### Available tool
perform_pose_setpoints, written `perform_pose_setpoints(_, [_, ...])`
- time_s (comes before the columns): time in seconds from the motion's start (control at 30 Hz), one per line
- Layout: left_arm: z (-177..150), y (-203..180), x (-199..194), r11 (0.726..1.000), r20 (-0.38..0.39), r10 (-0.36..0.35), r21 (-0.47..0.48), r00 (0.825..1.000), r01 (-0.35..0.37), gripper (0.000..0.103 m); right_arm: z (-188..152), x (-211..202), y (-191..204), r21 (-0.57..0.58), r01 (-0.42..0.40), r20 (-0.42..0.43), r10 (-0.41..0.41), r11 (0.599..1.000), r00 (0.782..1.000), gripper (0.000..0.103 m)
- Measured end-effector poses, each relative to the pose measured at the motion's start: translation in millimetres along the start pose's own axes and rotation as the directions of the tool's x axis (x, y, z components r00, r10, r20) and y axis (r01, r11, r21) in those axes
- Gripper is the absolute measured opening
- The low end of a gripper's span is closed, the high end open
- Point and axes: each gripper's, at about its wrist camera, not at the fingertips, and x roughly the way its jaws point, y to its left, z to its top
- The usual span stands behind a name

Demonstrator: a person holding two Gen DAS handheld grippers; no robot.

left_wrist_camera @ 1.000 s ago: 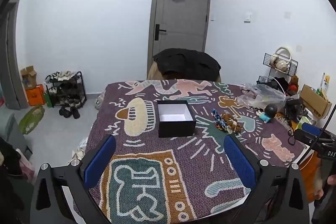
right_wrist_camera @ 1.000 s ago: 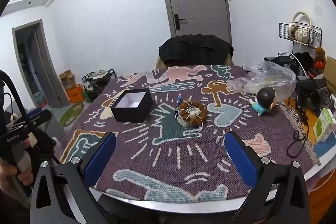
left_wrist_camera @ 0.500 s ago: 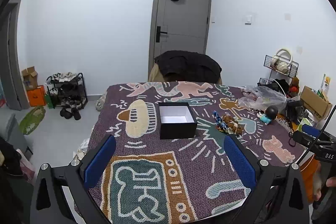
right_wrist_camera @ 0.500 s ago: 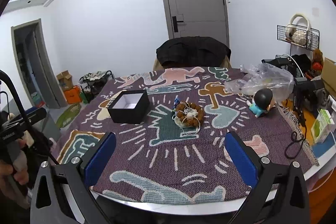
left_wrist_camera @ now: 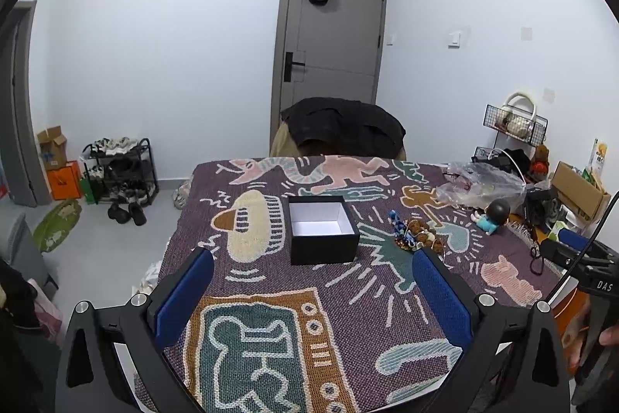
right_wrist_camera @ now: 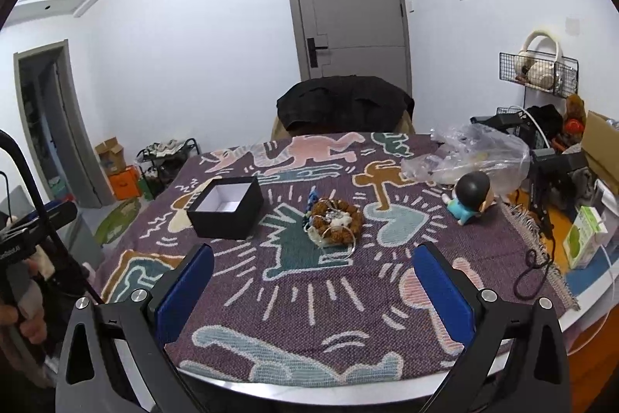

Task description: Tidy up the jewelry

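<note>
Left wrist view: left hand-held gripper (left_wrist_camera: 312, 291) is hovering over the near edge of the surface (left_wrist_camera: 271, 297), blue pads spread wide, gripping nothing. Black box (left_wrist_camera: 322, 229) is sitting open, white inside, mid-surface. Jewelry pile (left_wrist_camera: 416, 234) is lying just right of the box, apart from it.

Right wrist view: right hand-held gripper (right_wrist_camera: 313, 291) is hanging wide open, empty, above the patterned blanket (right_wrist_camera: 294, 300). Jewelry pile (right_wrist_camera: 336, 219) is resting between the box (right_wrist_camera: 227, 206) and a doll (right_wrist_camera: 470, 196).
</note>
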Motion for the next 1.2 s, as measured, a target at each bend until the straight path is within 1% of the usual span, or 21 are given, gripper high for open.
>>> perform_pose_setpoints(0.53, [-3.2, -0.9, -2.6, 1.0, -0.009, -0.013, 0.001, 1.0, 0.013, 0.102, -0.3, 2.9, 0.6, 0.009, -0.008, -0.019, 0.008, 1.0, 1.0, 0.103])
perform_pose_setpoints(0.9, [-2.5, -2.5, -6.8, 1.0, 0.003, -0.018, 0.009, 1.0, 0.018, 0.102, 0.4, 1.8, 3.9, 0.003, -0.016, -0.017, 0.016, 1.0, 1.0, 0.103])
perform_pose_setpoints(1.2, [-4.7, -4.1, -4.7, 1.0, -0.012, -0.026, 0.013, 1.0, 0.026, 0.102, -0.8, 3.0, 2.3, 0.011, -0.006, -0.022, 0.006, 1.0, 1.0, 0.103])
